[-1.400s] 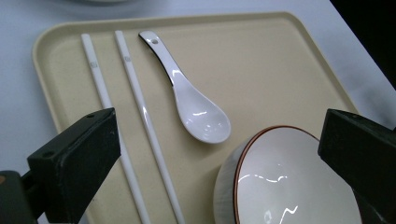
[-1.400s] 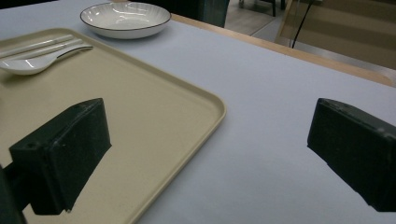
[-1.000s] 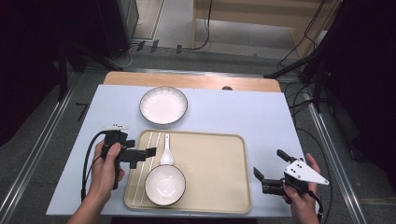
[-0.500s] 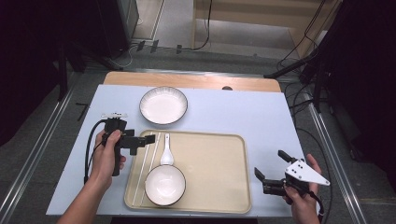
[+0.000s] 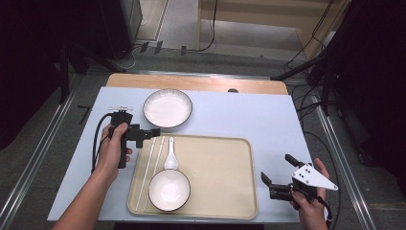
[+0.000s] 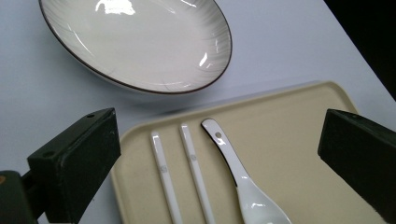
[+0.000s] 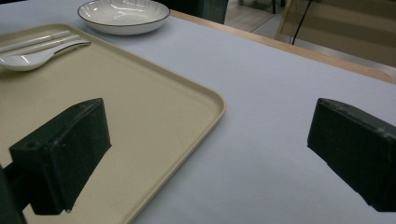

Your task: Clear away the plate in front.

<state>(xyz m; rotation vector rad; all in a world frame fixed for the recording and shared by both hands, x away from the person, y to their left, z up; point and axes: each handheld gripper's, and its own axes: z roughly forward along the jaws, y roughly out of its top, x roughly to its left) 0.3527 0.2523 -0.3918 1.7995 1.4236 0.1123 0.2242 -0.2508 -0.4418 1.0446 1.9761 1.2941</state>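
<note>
Left hand-held gripper, jaws apart, hovers at the tray's far-left corner beside the plate, its own view resolving chopsticks and spoon, the high view adding a bowl, the blue bench, dark floor.

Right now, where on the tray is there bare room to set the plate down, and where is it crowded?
The tray is bare across its right half, from the spoon and bowl to its right rim. Its left side is crowded: chopsticks, spoon and bowl lie close together. The plate sits off the tray, beyond its far left corner, near the open left hand-held gripper.
</note>
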